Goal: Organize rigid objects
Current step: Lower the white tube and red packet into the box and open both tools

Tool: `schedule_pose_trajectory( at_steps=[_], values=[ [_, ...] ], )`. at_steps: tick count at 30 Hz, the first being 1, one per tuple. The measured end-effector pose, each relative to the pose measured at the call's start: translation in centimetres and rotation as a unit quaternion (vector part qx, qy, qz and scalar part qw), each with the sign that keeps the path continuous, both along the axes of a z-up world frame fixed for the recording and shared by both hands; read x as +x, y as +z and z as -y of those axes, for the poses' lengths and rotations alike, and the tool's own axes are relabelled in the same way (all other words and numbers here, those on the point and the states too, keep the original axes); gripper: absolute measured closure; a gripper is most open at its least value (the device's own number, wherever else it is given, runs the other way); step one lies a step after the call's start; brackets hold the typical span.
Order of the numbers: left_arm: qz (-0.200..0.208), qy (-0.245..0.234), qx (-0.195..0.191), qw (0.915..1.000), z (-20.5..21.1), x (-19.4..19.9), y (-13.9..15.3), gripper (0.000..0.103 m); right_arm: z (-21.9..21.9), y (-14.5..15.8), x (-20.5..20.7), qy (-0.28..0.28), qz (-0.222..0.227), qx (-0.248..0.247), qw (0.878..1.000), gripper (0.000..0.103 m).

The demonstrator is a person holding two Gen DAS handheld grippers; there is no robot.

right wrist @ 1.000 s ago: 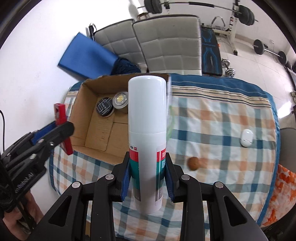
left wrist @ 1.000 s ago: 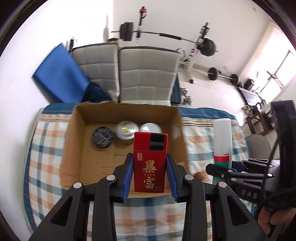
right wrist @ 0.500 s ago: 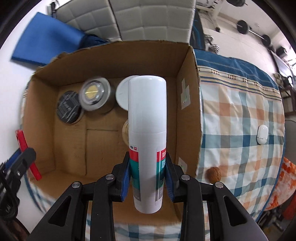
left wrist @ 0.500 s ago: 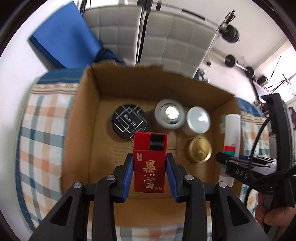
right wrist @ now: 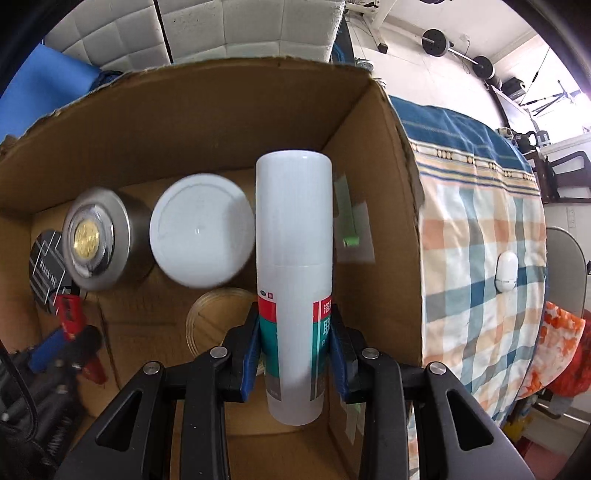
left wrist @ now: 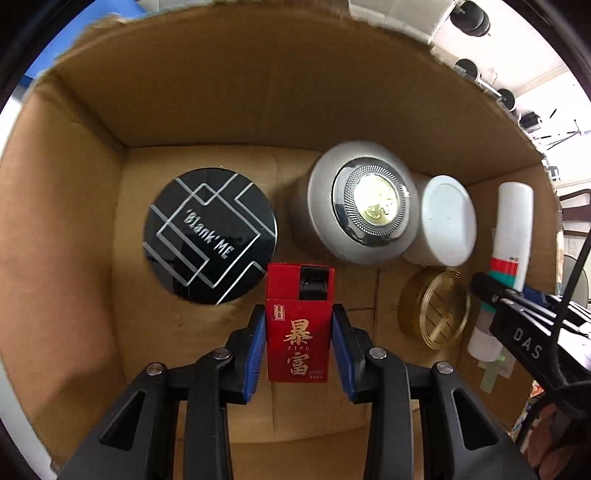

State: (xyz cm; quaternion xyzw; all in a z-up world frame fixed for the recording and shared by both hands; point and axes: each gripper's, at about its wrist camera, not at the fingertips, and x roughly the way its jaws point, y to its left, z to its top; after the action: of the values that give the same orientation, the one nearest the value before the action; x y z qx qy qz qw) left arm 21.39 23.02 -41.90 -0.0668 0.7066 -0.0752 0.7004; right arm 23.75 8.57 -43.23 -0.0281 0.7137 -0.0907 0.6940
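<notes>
My left gripper [left wrist: 298, 334] is shut on a red box with gold characters [left wrist: 298, 325] and hangs inside the cardboard box [left wrist: 66, 229], over its floor. My right gripper [right wrist: 294, 332] is shut on a tall white spray bottle [right wrist: 294, 258] near the box's right wall [right wrist: 384, 206]. On the floor lie a black round tin [left wrist: 210, 236], a silver tin with a gold centre [left wrist: 364, 206], a white-lidded jar [left wrist: 447, 218] and a gold lid [left wrist: 436, 312]. The bottle [left wrist: 513, 229] and right gripper also show in the left wrist view.
The box stands on a checked cloth [right wrist: 480, 258] that covers a table. A small white device [right wrist: 506, 271] lies on the cloth to the right. Grey padded chairs [right wrist: 240, 29] and a blue mat [right wrist: 48, 88] are behind the box. An orange patterned cloth [right wrist: 557, 354] hangs at the right.
Both grippers have tipped downward and come down from in front of the box into it, each still holding its object. The tins now look much closer.
</notes>
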Motion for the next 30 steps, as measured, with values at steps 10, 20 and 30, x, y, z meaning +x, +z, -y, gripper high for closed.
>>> schedule_pose_trajectory(
  at_steps=[10,20,30],
  values=[
    [-0.017,0.026,-0.003,0.9995,-0.5,0.7,-0.2,0.061,-0.7,-1.0,1.8,0.019,-0.029,-0.033,0.999,0.058],
    [0.007,0.055,0.006,0.9984,-2.6,-0.7,3.3,0.021,-0.5,1.0,0.9,0.015,-0.021,0.022,0.999,0.023],
    [0.045,0.067,0.026,0.9964,-4.9,-5.8,6.2,0.000,0.5,3.4,-3.4,0.031,-0.009,0.078,0.996,0.004]
  ],
)
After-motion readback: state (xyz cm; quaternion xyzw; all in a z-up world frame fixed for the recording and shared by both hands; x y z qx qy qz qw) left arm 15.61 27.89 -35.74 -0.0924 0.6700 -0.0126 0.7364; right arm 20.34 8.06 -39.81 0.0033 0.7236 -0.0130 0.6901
